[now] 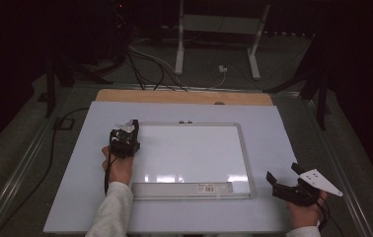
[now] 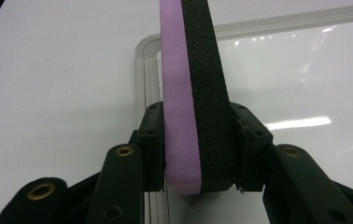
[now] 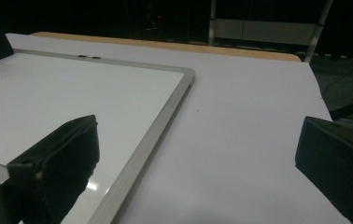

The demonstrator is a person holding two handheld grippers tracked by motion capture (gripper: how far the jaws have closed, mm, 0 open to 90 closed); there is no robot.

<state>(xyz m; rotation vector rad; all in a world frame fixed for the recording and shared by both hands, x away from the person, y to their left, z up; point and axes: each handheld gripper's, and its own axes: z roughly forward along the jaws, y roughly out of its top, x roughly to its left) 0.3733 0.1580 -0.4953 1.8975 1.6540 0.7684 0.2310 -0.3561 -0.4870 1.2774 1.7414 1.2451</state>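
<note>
Purple-and-black eraser (image 2: 195,93) clamped in left tongs (image 2: 198,144), far end cut off, right tongs (image 3: 198,154) spread wide, whiteboard (image 1: 194,148) partly covered.

The eraser (image 2: 194,93) runs off the top edge of the left gripper view; the barcode label (image 1: 207,187) at lower centre is too small to read.

Dark room, grey floor (image 1: 21,133). White table (image 1: 273,128), wood edge (image 1: 184,97) behind. White stand (image 1: 219,29), cables (image 1: 145,64) on floor.

Left tongs (image 2: 198,140) clamped shut, right tongs (image 3: 198,163) wide open, both hands low
</note>
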